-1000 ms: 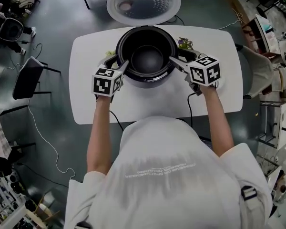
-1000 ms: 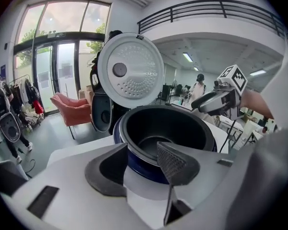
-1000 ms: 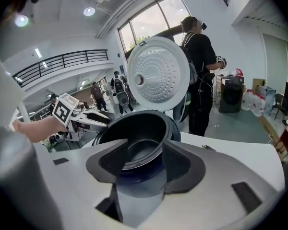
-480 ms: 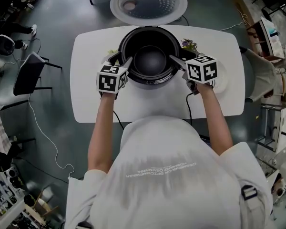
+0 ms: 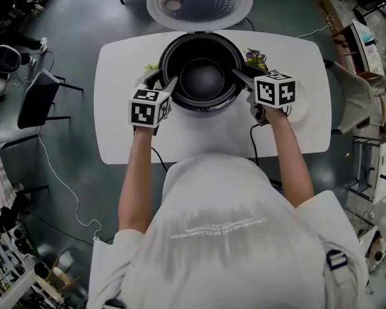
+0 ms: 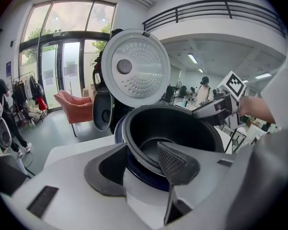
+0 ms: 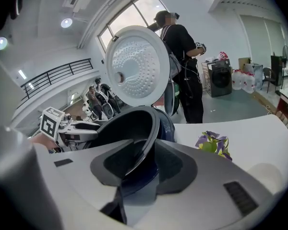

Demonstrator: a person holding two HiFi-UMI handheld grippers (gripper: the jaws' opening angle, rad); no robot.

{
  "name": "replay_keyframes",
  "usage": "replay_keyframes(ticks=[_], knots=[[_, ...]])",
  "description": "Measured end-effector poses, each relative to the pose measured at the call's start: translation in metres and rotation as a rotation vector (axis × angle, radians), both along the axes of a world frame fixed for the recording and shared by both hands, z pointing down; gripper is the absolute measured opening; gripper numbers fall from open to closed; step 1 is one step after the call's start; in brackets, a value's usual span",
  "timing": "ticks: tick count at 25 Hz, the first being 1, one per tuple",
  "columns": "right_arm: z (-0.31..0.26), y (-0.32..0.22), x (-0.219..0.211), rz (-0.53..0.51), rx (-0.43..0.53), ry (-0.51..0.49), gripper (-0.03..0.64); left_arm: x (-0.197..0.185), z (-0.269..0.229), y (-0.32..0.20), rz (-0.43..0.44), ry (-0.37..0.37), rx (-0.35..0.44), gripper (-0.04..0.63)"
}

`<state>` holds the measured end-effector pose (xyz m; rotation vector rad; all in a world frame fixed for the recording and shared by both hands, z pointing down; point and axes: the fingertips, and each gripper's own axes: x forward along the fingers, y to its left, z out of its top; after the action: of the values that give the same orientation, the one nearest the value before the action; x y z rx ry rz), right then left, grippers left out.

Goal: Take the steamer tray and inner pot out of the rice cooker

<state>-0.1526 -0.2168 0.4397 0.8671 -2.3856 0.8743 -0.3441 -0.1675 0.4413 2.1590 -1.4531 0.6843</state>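
Rice cooker sits in the middle of the white worktop, its perforated lid swung fully up and back. We see the dark inner pot seated down in the cooker body, and both grippers meet its rim from opposite sides.

On our left, the left gripper straddles the rim with its fingers spread. One finger hangs outside the pot wall and the ribbed one reaches inside. The inner pad seems to stand just off the wall, though the angle leaves us unsure.

On our right, the right gripper has just been closing. Its fingers now pinch the pot's rim, one pad inside the wall and one outside, with the dark blue cooker body showing below them.

Each gripper's marker cube sits toward us from the cooker, over the worktop. A small purple-and-green sprig lies on the worktop just beside the cooker on the right side. Behind the worktop a person in dark clothes stands on the grey floor.
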Motion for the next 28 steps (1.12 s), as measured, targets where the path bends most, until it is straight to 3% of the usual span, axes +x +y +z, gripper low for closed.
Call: replay_keyframes(ticks=[6, 9, 20, 28], knots=[[-0.003, -0.002, 0.003, 0.073, -0.03, -0.062, 0.11, -0.002, -0.004, -0.002, -0.12, 0.127, -0.005, 0.179], [-0.003, -0.003, 0.002, 0.09, -0.033, -0.077, 0.101, -0.006, -0.003, -0.004, -0.2, 0.124, 0.013, 0.107], [-0.038, -0.007, 0.006, 0.12, 0.027, -0.142, 0.086, -0.009, -0.015, 0.005, -0.337, 0.204, 0.026, 0.089], [-0.091, 0.0, -0.004, 0.08, 0.113, -0.242, 0.084, -0.02, -0.06, 0.015, -0.398, 0.286, 0.144, 0.08]])
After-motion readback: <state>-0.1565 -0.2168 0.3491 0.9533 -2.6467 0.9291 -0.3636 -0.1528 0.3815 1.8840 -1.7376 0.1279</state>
